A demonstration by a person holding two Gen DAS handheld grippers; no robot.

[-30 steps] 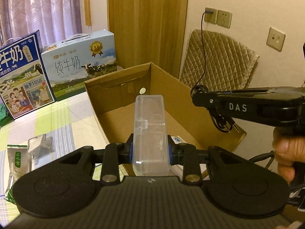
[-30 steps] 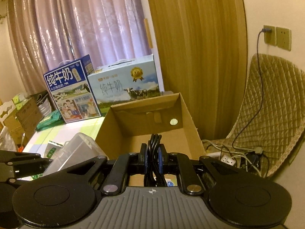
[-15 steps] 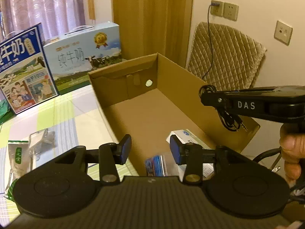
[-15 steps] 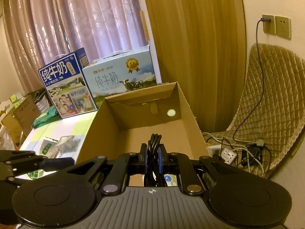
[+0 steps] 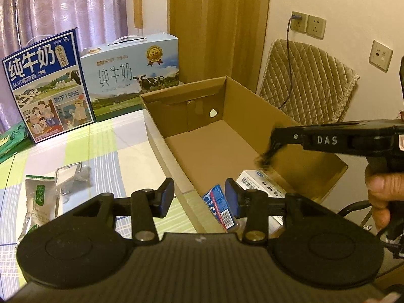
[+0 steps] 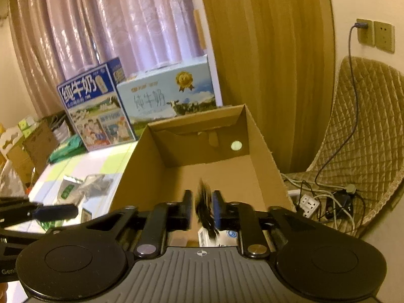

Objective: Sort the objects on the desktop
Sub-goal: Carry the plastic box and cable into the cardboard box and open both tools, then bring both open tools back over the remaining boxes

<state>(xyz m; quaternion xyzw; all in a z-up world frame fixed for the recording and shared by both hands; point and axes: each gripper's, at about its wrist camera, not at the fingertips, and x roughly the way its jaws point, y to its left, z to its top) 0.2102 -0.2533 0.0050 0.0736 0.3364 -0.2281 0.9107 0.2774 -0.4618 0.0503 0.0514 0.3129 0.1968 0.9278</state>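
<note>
two milk cartons stand behind the cardboard box; packets lie on the table left of it.

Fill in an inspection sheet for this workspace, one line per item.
Surface: table under a green-striped cloth.
Job's things: open cardboard box holding a white carton and a blue packet; green sachet and clear pouch lie on the table.
Clutter: two milk boxes stand at the far edge.
Grippers: left gripper is open and empty; right gripper has its jaws parted over the box, with a blurred black cable between them.
Cables: power strip with tangled leads on the floor; one lead runs to a wall socket.
Surroundings: curtain, quilted chair.
</note>
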